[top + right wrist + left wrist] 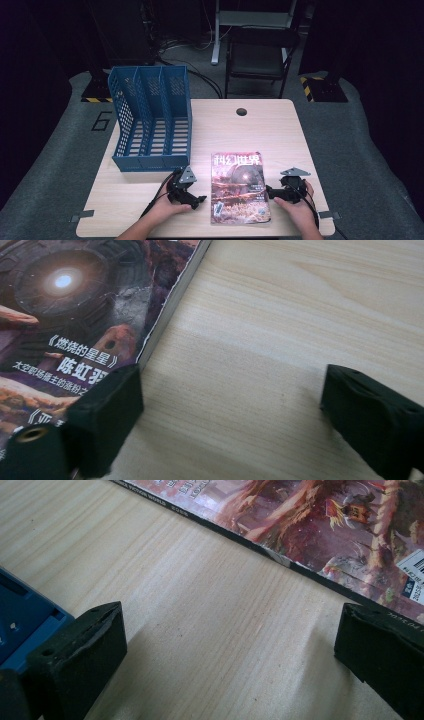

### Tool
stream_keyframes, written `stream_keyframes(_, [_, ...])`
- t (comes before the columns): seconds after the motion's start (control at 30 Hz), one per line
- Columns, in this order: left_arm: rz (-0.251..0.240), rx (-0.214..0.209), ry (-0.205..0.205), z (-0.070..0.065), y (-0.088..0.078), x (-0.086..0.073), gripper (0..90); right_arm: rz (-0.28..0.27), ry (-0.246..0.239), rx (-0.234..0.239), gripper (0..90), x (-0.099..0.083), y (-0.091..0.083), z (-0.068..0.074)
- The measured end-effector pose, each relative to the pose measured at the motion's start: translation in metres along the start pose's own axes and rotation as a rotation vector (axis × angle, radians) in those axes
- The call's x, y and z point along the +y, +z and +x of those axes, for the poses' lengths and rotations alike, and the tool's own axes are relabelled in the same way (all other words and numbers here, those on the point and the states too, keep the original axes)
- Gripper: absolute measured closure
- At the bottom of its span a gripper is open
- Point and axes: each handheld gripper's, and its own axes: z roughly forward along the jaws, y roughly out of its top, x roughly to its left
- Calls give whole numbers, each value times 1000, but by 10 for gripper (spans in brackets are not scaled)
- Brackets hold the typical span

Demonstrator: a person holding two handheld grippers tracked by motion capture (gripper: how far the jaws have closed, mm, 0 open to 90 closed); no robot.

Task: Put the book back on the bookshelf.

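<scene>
- Left gripper (198, 199) and right gripper (270, 192) are set low on the table (145, 200), jaws spread wide, nothing held
- One magazine (239, 186) lies flat between them, near the front edge
- Risk judged: with the spine flush to the table, a jaw may slide over the cover, or only the top pages be pinched and creased
- Risk judged: a one-sided push could skew it
- One blue file rack (152, 120), three slots, stands farther back at left, untouched

Dark room, grey floor (60, 150), black chair (257, 55)
</scene>
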Motion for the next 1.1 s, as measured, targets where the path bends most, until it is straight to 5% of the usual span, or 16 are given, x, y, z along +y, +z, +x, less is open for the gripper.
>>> stream_keyframes(0.17, [2, 4, -6, -1, 1, 1, 4, 9, 55, -8, 227, 2, -5, -1])
stream_keyframes(0.27, [2, 4, -6, 0, 1, 1, 4, 19, 38, -9, 236, 2, -6, -1])
stream_keyframes(0.47, [2, 4, -6, -1, 1, 1, 4, 1, 81, 2, 271, 1, -14, -2])
stream_keyframes(1.1, [1, 5, -7, -1, 1, 1, 4, -23, 94, 137, 251, 9, -19, 21])
